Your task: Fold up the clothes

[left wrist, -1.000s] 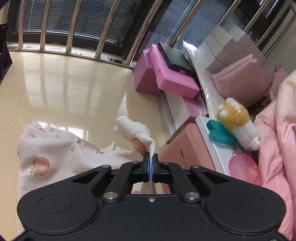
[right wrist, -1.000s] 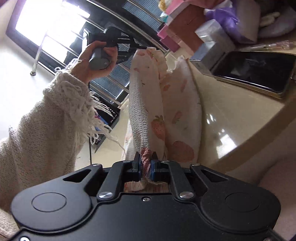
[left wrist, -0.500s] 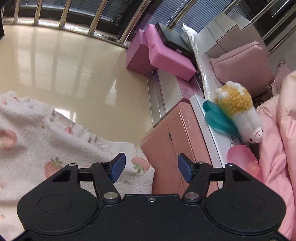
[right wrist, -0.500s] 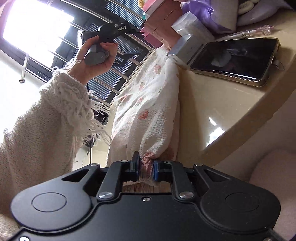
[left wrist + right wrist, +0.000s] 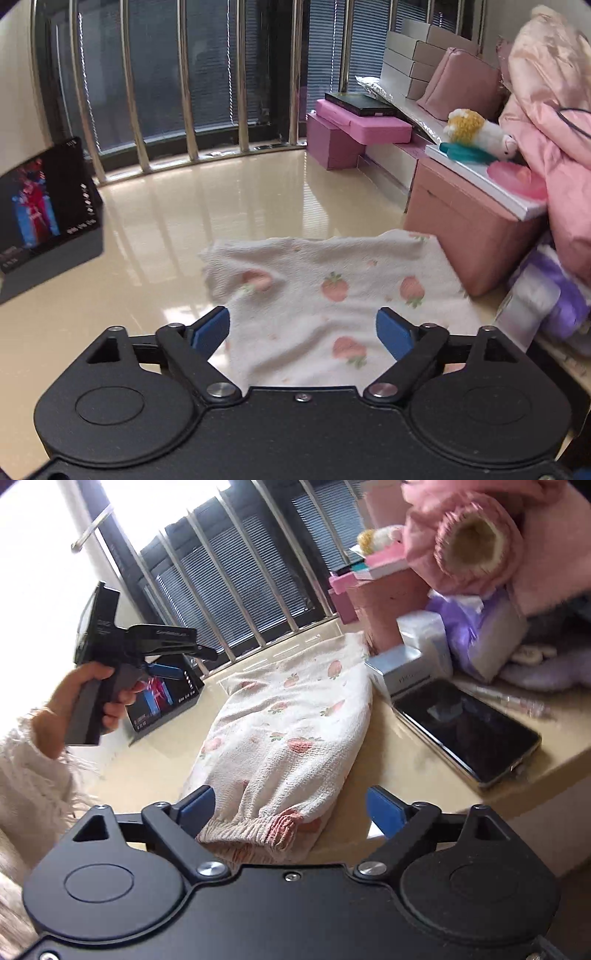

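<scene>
The strawberry-print garment (image 5: 291, 731) lies folded on the bench (image 5: 402, 760), its elastic waistband (image 5: 255, 830) at the near edge, just beside the phone (image 5: 465, 727). The right gripper (image 5: 290, 808) has its fingers spread wide over the waistband, gripping nothing; the left gripper (image 5: 303, 328) is likewise wide open and empty, held above the cloth. The waistband seems to overhang the edge, though the view is poor there; if so, the garment could slide off. A careless regrasp might also drag cloth into the phone.
</scene>
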`<move>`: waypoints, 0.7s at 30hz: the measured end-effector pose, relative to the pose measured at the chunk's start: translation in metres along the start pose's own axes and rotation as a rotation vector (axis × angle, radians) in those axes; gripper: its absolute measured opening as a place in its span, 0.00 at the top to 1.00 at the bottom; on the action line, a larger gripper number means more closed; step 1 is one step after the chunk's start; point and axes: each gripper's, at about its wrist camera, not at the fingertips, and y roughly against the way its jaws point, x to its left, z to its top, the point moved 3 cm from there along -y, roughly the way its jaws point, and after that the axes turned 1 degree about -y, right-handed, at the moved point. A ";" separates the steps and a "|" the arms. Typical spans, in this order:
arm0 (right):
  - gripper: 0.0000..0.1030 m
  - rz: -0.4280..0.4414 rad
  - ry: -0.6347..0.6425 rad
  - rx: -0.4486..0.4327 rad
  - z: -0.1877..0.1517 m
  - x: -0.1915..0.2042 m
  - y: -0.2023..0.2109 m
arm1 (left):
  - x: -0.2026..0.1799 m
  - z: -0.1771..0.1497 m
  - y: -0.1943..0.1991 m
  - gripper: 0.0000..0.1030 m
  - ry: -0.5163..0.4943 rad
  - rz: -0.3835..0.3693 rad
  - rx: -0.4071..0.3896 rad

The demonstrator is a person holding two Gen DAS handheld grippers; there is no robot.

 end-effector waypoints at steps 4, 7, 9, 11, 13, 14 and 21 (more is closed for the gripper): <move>0.10 -0.012 0.245 0.044 0.005 0.027 -0.003 | 0.001 -0.050 0.070 0.00 -0.139 0.048 -0.128; 0.09 -0.026 0.422 0.097 0.002 0.047 -0.010 | -0.010 -0.089 0.104 0.00 -0.235 0.078 -0.156; 0.09 -0.032 0.545 0.123 -0.001 0.059 -0.014 | -0.019 -0.112 0.117 0.00 -0.282 0.119 -0.147; 0.09 -0.034 0.664 0.153 -0.004 0.070 -0.018 | -0.025 -0.130 0.122 0.00 -0.306 0.142 -0.122; 0.09 -0.028 0.759 0.185 -0.008 0.080 -0.023 | -0.026 -0.145 0.125 0.00 -0.307 0.157 -0.087; 0.09 -0.024 0.806 0.201 -0.010 0.085 -0.025 | -0.026 -0.150 0.125 0.00 -0.303 0.158 -0.079; 0.09 0.007 1.034 0.280 -0.039 0.101 -0.053 | -0.013 -0.175 0.131 0.00 -0.264 0.163 -0.035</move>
